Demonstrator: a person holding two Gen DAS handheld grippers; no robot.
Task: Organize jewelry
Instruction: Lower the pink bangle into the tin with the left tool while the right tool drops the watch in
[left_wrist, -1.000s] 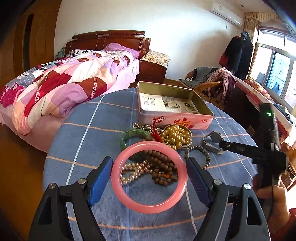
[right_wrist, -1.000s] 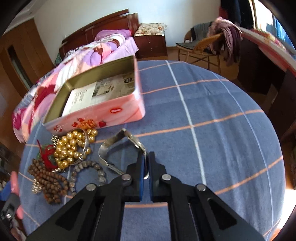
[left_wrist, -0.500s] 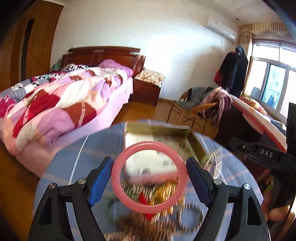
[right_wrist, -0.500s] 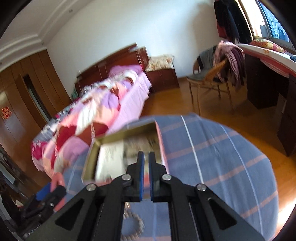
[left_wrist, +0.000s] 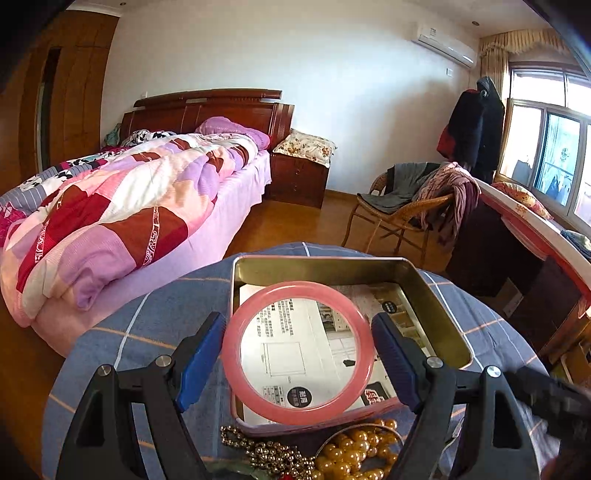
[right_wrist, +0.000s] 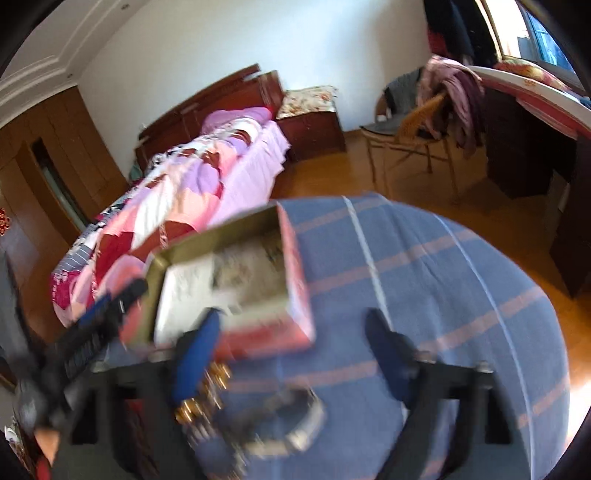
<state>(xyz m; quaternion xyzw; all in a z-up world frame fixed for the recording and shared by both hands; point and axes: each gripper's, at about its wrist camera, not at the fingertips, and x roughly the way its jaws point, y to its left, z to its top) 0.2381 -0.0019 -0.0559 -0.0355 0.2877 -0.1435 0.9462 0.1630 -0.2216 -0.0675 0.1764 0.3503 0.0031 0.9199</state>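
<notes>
My left tongs (left_wrist: 297, 350) pinch the rigid, slippery, breakable pink stone bangle (left_wrist: 297, 353) across its rim; right tongs (right_wrist: 291, 354) gape, empty.

Blurred by motion throughout the right wrist view: tin (right_wrist: 236, 280), metal watch (right_wrist: 291, 421) below the fingers. Cut off at the left wrist view's bottom edge: gold beads (left_wrist: 354, 458), dark chain (left_wrist: 266, 454).

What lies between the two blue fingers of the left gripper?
In the left wrist view, the pink bangle sits between the left gripper's blue fingers, held over the open tin.
</notes>
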